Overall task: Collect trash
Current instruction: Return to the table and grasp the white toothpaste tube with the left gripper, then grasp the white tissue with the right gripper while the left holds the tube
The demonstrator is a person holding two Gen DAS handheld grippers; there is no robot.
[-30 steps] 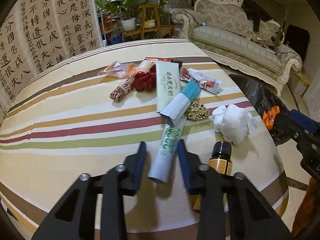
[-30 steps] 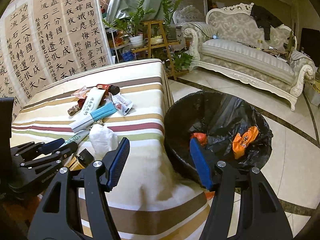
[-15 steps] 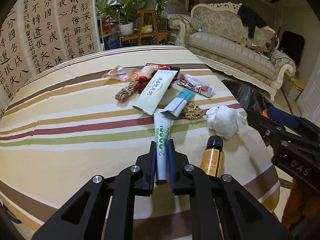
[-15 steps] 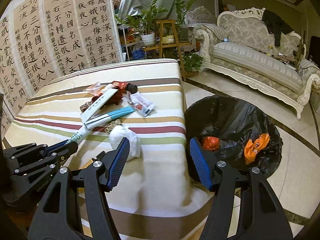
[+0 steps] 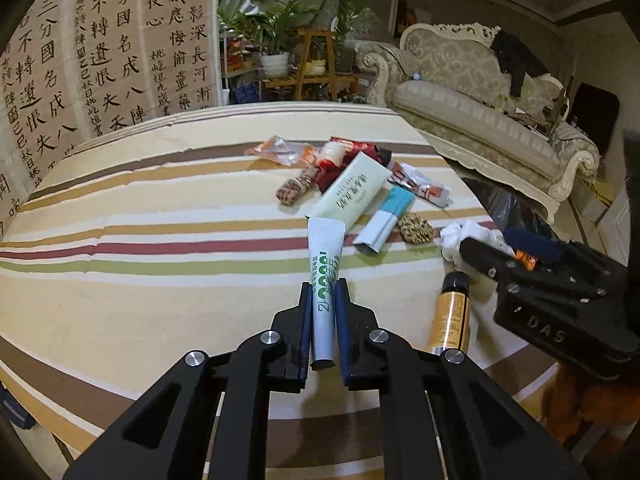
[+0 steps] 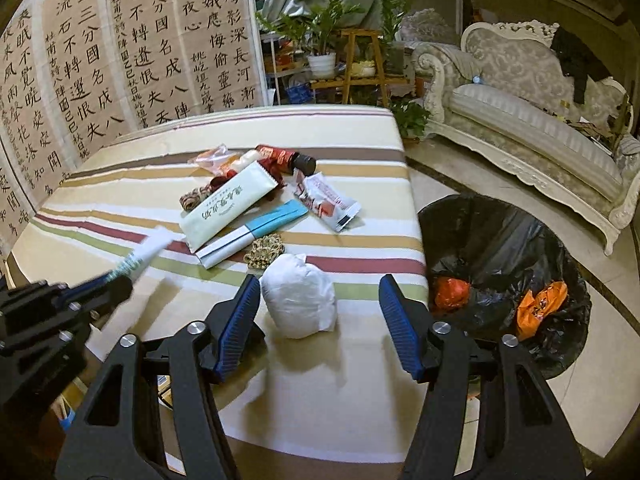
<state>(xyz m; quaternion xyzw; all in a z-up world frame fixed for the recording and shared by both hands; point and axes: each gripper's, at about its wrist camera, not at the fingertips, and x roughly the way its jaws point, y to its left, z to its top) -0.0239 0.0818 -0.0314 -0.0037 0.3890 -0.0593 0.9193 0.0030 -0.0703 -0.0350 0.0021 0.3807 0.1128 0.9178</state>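
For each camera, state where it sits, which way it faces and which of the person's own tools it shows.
Left wrist: on the left tool, facing down across the striped table; its fingers clamp a white tube; the right tool shows at right.
Right wrist: on the right tool, closing around a white wad, bin at right; the left tool shows at left.
Shared: table, tube, wad, trash pile.

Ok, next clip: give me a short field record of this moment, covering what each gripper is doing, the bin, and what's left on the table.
left gripper: shut on the white tube, held off the cloth
right gripper: jaws closing, either side of the white crumpled wad, pads not on it
bin: black-lined, beside the table, two orange wrappers inside
table: striped cloth
left on table: pale green sachet, blue-white packet, red-white wrapper, amber bottle, gold scrap
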